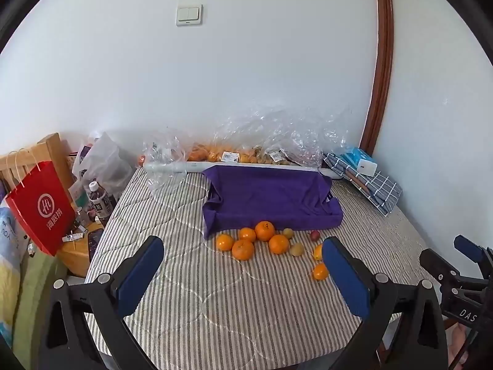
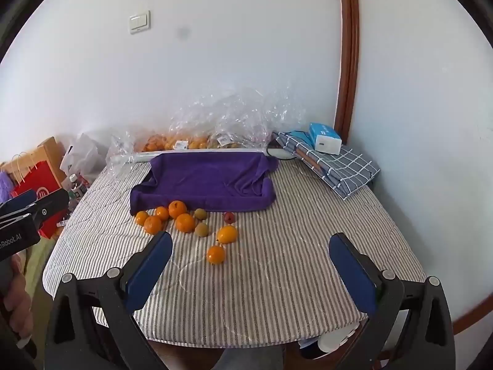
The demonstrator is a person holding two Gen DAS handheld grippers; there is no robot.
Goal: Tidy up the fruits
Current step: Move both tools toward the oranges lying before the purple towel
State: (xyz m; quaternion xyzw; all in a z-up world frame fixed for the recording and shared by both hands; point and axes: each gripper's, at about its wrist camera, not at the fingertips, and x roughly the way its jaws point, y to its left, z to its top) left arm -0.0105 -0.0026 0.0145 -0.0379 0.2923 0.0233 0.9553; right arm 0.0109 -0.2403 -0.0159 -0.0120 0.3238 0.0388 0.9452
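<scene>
In the left wrist view, the left gripper [image 1: 243, 280] stood wide apart with nothing between its blue pads, hovering over the near part of the tabletop [image 1: 215, 308], which was covered with a grey striped quilted cloth. The oranges [image 1: 243, 249] lay ahead of it, in a loose group near the middle of the tabletop, just in front of the purple towel-lined tray [image 1: 271, 197]. The group spread sideways, from left to right, and two more oranges lay apart from it, close to the right pad of this gripper. Two small yellowish fruits [image 1: 296, 249] and a small red fruit [image 1: 314, 235] lay among them. At the far edge, against the wall, clear plastic bags [image 1: 234, 151] held more fruit. The right gripper [image 1: 468, 259] showed at the right edge of this view.

In the right wrist view, the right gripper [image 2: 251, 262] was also released and empty. The main group of fruit lay ahead and to its left, while two single oranges [image 2: 216, 254] lay nearest, just beyond its left pad. The tray sat behind the fruit, toward the far edge. I judge that the left gripper faced the main group more directly, and that the right one was better placed for the two single oranges.

The room had a white wall with a light switch [image 2: 139, 21], a brown door frame [image 2: 348, 61], a folded checked cloth [image 2: 342, 166] with a tissue box [image 2: 325, 138] at the far right corner, and a red paper bag [image 1: 40, 206] beside the left edge.
</scene>
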